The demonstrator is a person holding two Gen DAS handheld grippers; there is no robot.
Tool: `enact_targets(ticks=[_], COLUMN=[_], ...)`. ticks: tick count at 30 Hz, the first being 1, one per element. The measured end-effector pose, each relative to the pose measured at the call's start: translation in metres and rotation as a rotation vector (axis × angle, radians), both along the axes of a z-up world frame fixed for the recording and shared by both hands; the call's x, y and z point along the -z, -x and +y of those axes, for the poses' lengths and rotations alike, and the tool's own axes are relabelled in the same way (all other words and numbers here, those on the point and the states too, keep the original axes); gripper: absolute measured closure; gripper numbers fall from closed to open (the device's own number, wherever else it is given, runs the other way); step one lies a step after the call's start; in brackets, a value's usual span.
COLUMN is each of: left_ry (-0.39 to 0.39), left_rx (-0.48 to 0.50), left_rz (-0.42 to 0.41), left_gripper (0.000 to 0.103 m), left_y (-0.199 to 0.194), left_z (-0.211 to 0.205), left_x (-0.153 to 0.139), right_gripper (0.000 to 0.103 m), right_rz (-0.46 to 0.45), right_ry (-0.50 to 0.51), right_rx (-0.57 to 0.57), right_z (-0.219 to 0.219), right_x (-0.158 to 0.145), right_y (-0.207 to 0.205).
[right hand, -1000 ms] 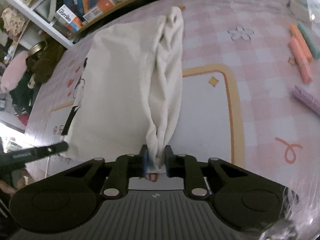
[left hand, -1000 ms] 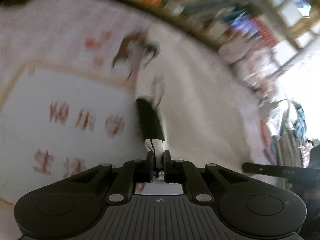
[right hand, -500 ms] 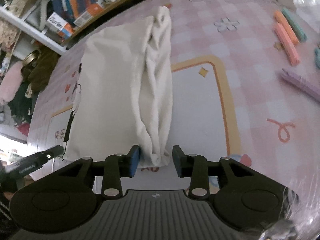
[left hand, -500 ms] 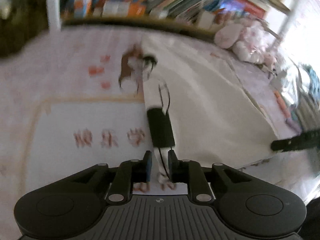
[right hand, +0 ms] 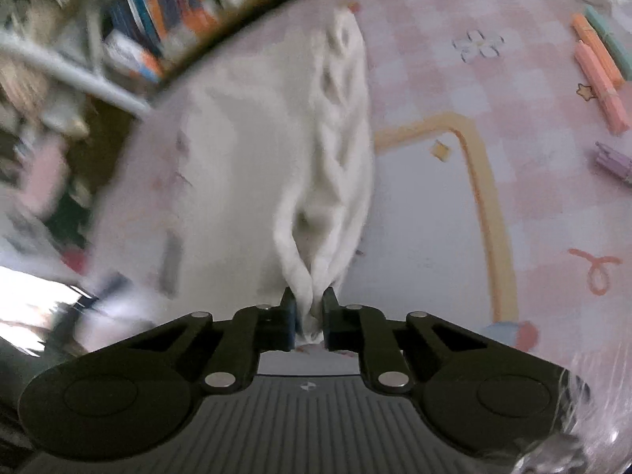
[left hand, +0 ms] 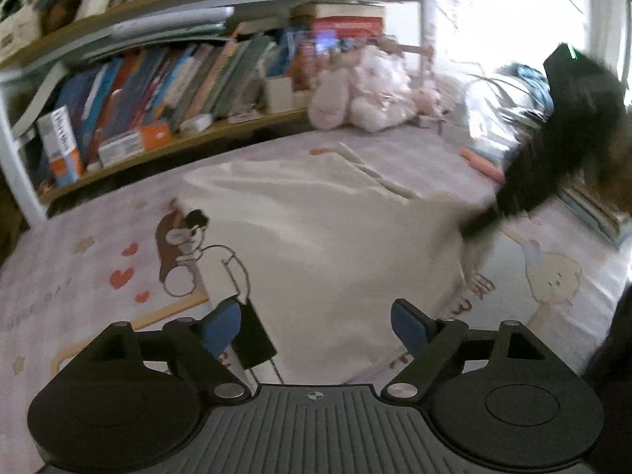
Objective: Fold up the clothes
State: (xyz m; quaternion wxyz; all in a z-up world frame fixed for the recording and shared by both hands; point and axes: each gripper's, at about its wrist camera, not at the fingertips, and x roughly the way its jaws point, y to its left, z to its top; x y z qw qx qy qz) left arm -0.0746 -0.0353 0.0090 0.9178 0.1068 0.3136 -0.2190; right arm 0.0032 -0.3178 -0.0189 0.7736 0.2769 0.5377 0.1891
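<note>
Cloth lay ahead of both grippers: the cream garment (left hand: 335,260) was spread flat on the pink mat (right hand: 454,79), running away lengthwise. The right gripper (right hand: 308,318) fingers were closing on its bunched near edge; the left gripper (left hand: 316,326) fingers were opening, empty, above the near hem.

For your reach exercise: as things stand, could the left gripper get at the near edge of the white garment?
Probably yes. The left gripper is opening, nothing between its pads, and the white garment lies flat just ahead, unobstructed. The right gripper pinches another corner, off to the side.
</note>
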Motion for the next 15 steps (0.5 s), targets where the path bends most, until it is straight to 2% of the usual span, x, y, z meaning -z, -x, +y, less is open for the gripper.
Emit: enact_targets(ticks=[4, 9, 15], left_ry=[-0.022, -0.154, -0.292], left_rx=[0.092, 0.159, 0.064], left_rz=[-0.010, -0.026, -0.106], left_gripper=[0.017, 0.017, 0.018], left_y=[0.007, 0.006, 0.002], left_z=[-0.014, -0.044, -0.048], left_x=[0.009, 0.028, 0.039], right_gripper=[0.092, 0.092, 0.092], right_rz=[-0.048, -0.074, -0.063], right_ry=[-0.124, -0.168, -0.163], right_rx=[0.036, 0.047, 0.063], right_z=[0.002, 0.012, 0.005], right_x=[-0.026, -0.040, -0.040], right_y=[-0.009, -0.018, -0.017])
